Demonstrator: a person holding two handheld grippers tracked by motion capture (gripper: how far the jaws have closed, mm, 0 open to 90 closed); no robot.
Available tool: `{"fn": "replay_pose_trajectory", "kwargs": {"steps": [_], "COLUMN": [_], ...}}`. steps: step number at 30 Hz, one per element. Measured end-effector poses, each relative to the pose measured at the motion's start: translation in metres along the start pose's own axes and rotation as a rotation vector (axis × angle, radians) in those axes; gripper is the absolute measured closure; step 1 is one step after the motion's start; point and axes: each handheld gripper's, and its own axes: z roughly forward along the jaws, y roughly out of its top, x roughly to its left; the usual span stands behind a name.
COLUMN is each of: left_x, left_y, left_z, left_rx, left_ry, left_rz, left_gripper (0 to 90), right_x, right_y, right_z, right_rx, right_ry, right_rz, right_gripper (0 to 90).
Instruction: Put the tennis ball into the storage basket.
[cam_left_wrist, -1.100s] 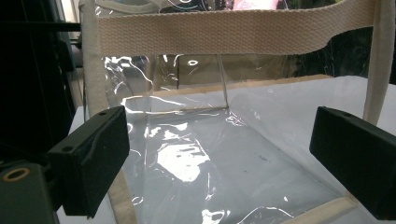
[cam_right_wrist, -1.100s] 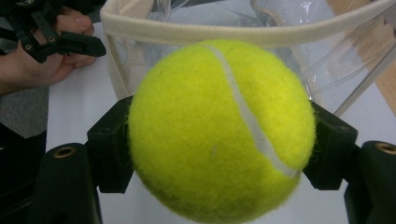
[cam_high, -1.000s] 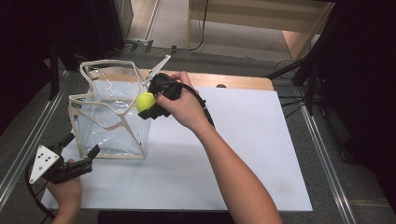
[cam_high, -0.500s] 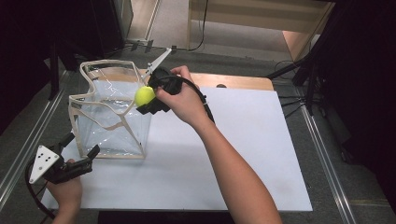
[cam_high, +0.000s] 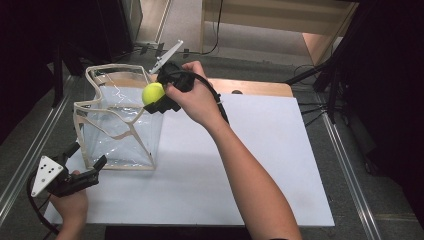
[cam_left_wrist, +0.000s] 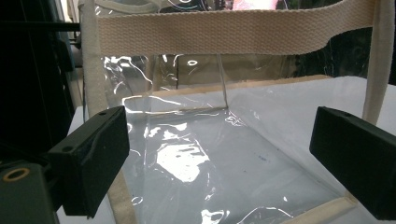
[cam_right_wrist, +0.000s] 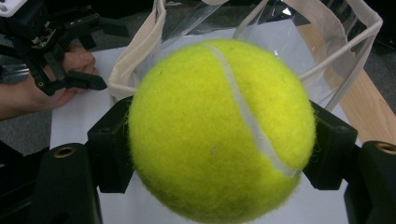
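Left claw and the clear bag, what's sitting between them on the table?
Nothing. In the high view the left claw rests near the clear bag with bare white table between them. The left gripper view shows open jaws facing the bag's wall.

The right gripper (cam_high: 156, 100) holds a yellow ball (cam_high: 152, 93) between its jaws, above the right rim of a clear bag (cam_high: 120, 135) with cream straps. The bag stands upright on the white desk (cam_high: 260, 165). The left gripper (cam_high: 82, 172) rests near the bag's front corner, jaws apart, touching nothing.
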Motion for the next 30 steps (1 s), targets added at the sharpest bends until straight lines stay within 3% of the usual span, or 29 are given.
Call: {"fn": "replay_pose_trajectory", "kwargs": {"steps": [15, 30], "left_x": [0.000, 0.000], "left_y": [0.000, 0.000], "left_z": [-0.001, -0.001], "left_rx": [0.000, -0.006], "left_ry": [0.000, -0.003], "left_rz": [0.000, -0.004], "left_gripper": [5.4, 5.4], "right_x": [-0.005, -0.003], "right_y": [0.014, 0.027], "right_z": [0.002, 0.019], "right_rx": [-0.018, -0.014], "right_ry": [0.003, 0.018], "right_rz": [0.000, -0.016], "right_gripper": [23.8, 23.8]}}
